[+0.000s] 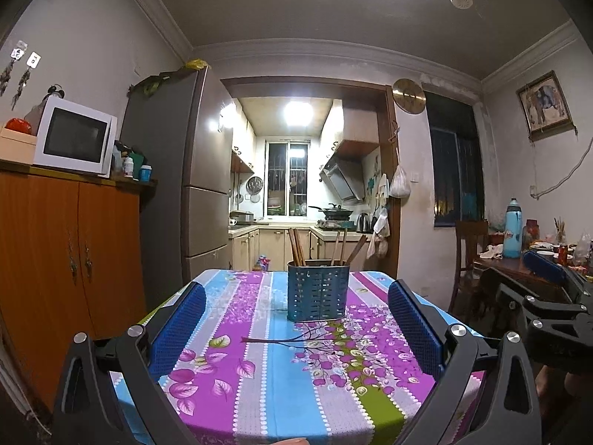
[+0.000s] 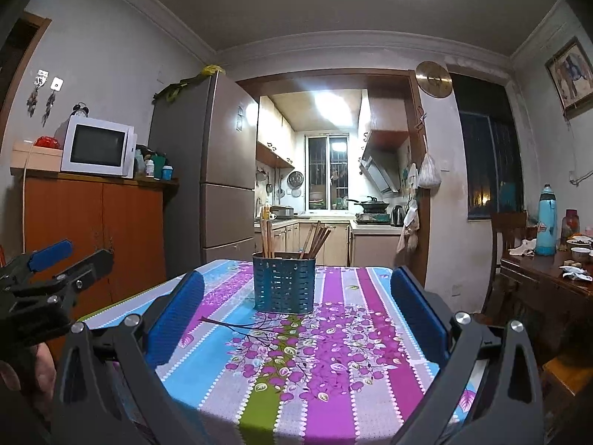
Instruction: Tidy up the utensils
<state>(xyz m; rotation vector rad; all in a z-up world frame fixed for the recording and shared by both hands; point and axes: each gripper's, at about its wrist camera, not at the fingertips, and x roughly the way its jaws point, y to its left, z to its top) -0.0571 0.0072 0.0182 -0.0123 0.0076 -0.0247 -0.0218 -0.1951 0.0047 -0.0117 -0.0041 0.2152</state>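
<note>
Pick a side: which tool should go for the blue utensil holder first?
Marginal call: left. In the left wrist view the blue utensil holder sits almost centered ahead of the open left tool; in the right wrist view it sits left of center from the open right tool. Both are empty and well short of it.

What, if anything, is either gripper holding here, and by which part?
Nothing. The left gripper and right gripper are both open and empty; the wooden chopsticks stand untouched in the blue perforated holder.

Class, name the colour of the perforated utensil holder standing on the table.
The utensil holder is dark teal-blue; the right wrist view shows it best.
</note>
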